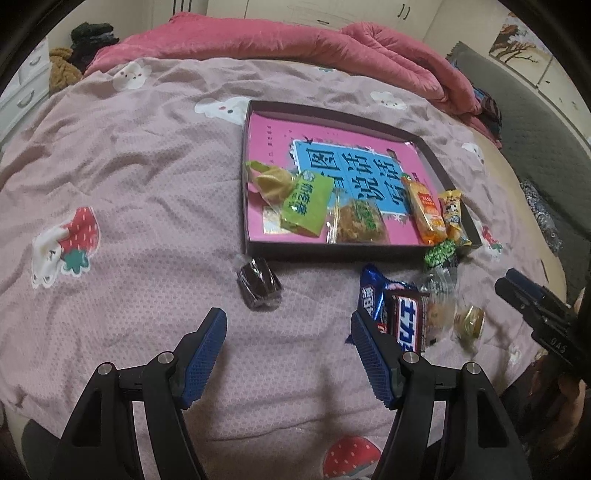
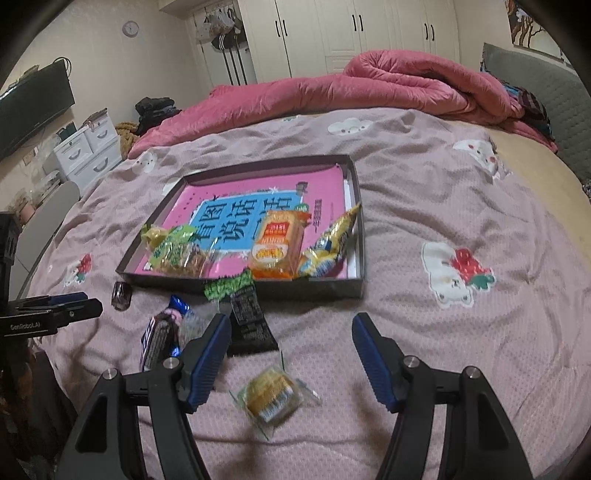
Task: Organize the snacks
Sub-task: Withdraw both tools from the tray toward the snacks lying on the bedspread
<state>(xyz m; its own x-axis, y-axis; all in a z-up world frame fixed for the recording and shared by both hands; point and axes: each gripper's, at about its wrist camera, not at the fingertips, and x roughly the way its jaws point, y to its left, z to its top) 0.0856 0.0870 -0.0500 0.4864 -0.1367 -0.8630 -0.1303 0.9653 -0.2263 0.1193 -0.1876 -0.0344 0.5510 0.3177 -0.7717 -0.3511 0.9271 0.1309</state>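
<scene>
Both empty: right claw (image 2: 288, 350) spread wide above a clear-wrapped yellow cake (image 2: 271, 397) on the bed (image 2: 461, 350), probably to take it; left claw (image 1: 288, 345) equally spread. Beyond, loose snacks like the dark candy (image 1: 260, 288), waiting. Farther, the box (image 1: 332, 251), already holding several snacks.

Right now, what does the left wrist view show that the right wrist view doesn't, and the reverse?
Only the left wrist view: the left tongs from behind, open over bare bedspread, and a strawberry print between their arms.

Only the right wrist view: the right tongs from behind, open, with the clear-wrapped yellow cake lying between them untouched; also a wall clock, a TV and white drawers.

Both: the dark tray with a pink book and snacks inside, the loose snacks in front of it, the red quilt.
</scene>
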